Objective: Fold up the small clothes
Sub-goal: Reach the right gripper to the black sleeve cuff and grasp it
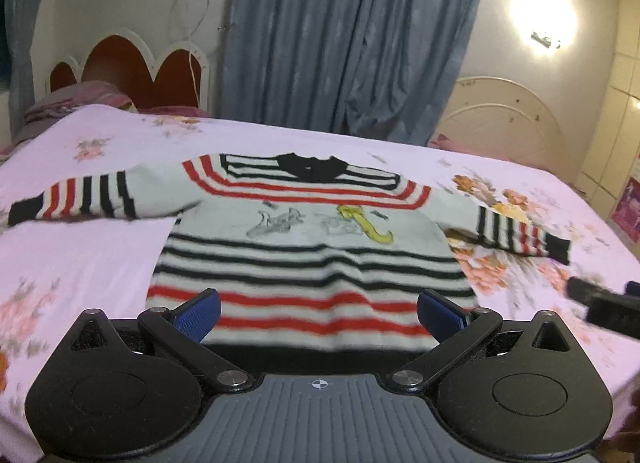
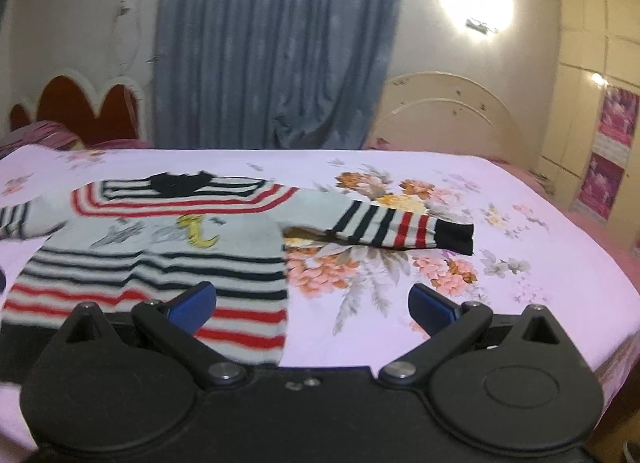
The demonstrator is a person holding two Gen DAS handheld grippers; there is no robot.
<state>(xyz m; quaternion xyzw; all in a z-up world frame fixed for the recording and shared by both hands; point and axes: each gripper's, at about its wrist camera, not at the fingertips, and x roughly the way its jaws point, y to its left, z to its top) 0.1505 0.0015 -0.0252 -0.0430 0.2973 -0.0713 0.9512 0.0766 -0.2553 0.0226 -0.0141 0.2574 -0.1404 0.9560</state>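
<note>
A small white sweater (image 1: 308, 247) with black and red stripes, a black collar and a yellow print lies flat and face up on the bed, both sleeves spread out to the sides. My left gripper (image 1: 319, 313) hovers open just above its black hem, with nothing between its blue pads (image 1: 199, 313). In the right wrist view the same sweater (image 2: 160, 247) fills the left half, its right sleeve (image 2: 400, 229) stretching toward the middle. My right gripper (image 2: 312, 309) is open over the sweater's lower right corner and holds nothing. Its black body (image 1: 608, 303) shows at the left wrist view's right edge.
The bed carries a pink floral sheet (image 2: 500, 199). A red scalloped headboard (image 1: 132, 63) and a pillow (image 1: 76, 97) stand at the far left, blue curtains (image 1: 352, 31) behind, a cream headboard (image 2: 444, 111) at the right. The bed's right edge (image 2: 600, 247) drops off near a tiled wall.
</note>
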